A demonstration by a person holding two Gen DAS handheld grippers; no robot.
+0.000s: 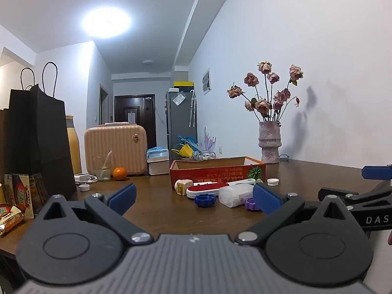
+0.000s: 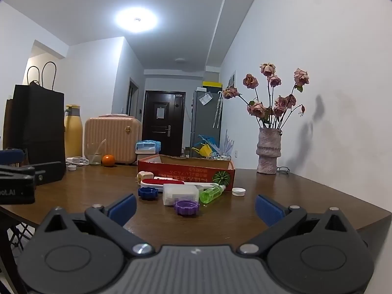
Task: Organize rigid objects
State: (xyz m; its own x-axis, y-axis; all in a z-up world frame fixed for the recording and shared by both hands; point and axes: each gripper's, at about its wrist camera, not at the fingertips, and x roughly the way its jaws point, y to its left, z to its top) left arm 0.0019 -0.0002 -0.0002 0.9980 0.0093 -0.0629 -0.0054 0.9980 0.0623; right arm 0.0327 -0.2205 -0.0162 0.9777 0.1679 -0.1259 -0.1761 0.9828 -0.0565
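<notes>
**Both claws spread wide above the table, small items clustered at the red box**

The left gripper [image 1: 194,197] is seen low in the left wrist frame, its blue pads [image 1: 122,197] spread wide apart, and nothing is held between them. The right gripper [image 2: 196,207] is shown the same way at the bottom of the right wrist frame: jaws wide, nothing gripped. Both are held over the near part of the brown table [image 2: 98,196].

Just beyond the left claw, at frame centre, a blue cap [image 1: 205,200] is seen lying on the table. A translucent white container [image 1: 234,195] lies on its side to its right, and a purple cap [image 1: 251,203] is partly hidden by the right-hand pad. Behind them a red and white case [image 1: 207,189] is laid flat, with a cream plug [image 1: 182,186] beside its left end.

In the right wrist frame the purple cap [image 2: 186,207] is shown nearest, touching or just in front of the white container [image 2: 180,193]. A green spray bottle [image 2: 212,193] lies on its side to the right, and a white cap [image 2: 238,191] sits apart, further right.

All of these are gathered against the front of the open red cardboard box [image 1: 215,172] at mid-frame. To the right of it a vase of dried roses [image 1: 269,144] is stood by the wall. At the left of the frame an orange [image 1: 119,173], a glass [image 1: 101,167], a beige case [image 1: 115,147] and a black paper bag [image 1: 39,142] are lined up.
</notes>
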